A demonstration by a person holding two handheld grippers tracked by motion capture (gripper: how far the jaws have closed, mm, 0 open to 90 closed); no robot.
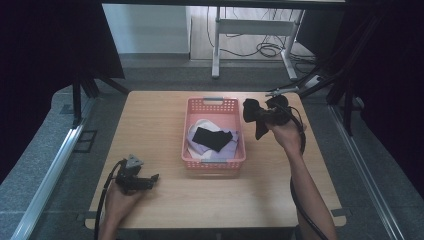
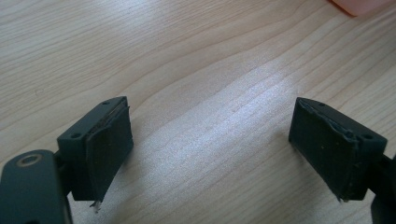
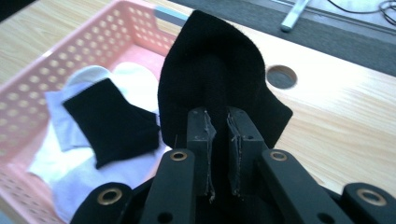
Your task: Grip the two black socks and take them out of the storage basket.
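A black sock [image 3: 210, 70] hangs pinched in the right tool [image 3: 219, 154], its crumpled body bulging past the tool's tips. Beyond it to the tool's left, another black sock [image 3: 109, 121] lies flat on white socks [image 3: 56, 163] inside the pink basket [image 3: 93, 39].

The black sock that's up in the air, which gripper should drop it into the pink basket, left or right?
Right. The right gripper is already shut on the black sock, beside the pink basket. The left gripper is open over bare table near the front edge.
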